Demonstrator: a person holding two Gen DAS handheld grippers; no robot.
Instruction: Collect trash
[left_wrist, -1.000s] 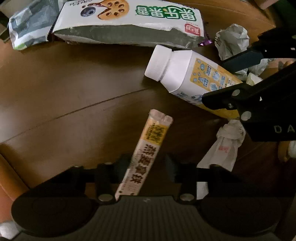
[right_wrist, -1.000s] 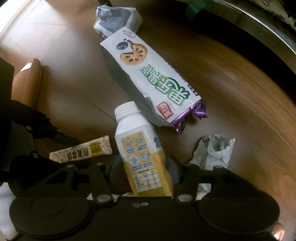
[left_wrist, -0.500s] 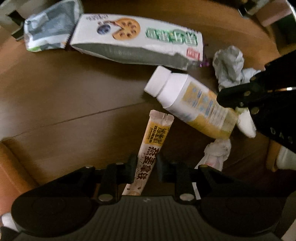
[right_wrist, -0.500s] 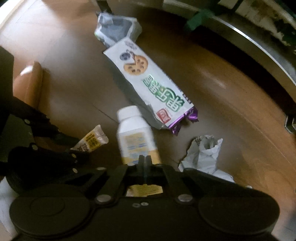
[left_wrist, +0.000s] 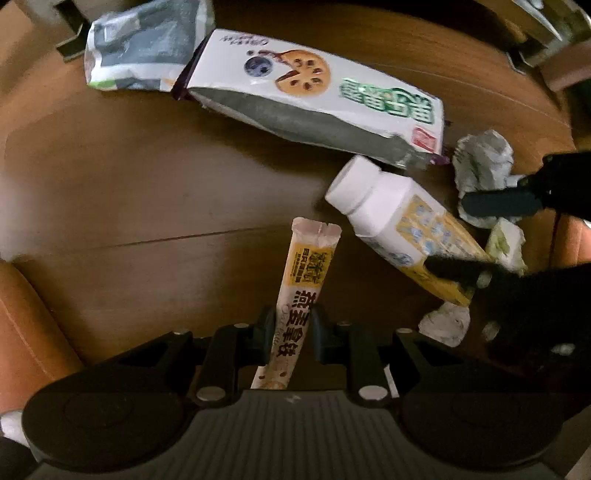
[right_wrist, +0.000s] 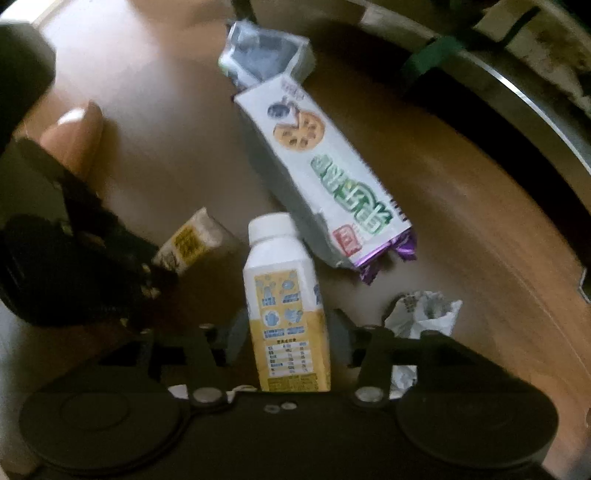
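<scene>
Closest in, the left gripper (left_wrist: 289, 326) has its jaws pressed together on a slim oat sachet (left_wrist: 301, 295), having just closed the last bit onto it; the packet stands up between the pads with its torn top free above the wooden table (left_wrist: 129, 206). Just beside it, the right gripper (right_wrist: 286, 334) straddles the lower, yellow end of a white milk bottle (right_wrist: 282, 295). Its jaws have just been opening from a tighter squeeze, and the pads now sit along the bottle's sides; from the left view the bottle (left_wrist: 399, 225) looks tipped up at an angle rather than lying flat, so I judge it is held.

A little farther out, crumpled tissues (left_wrist: 480, 173) lie around the bottle's base. Beyond those rests a long biscuit wrapper (left_wrist: 317, 99), and behind it, touching its end, a grey foil pouch (left_wrist: 144, 48).

The step in hand looks like the pick-up itself: both tools have a piece of rubbish and are bringing it off the table. Next, each piece needs carrying to a bin, which I cannot see in either view. The bottle's grip is low on its body, so it may swing if moved quickly.
</scene>
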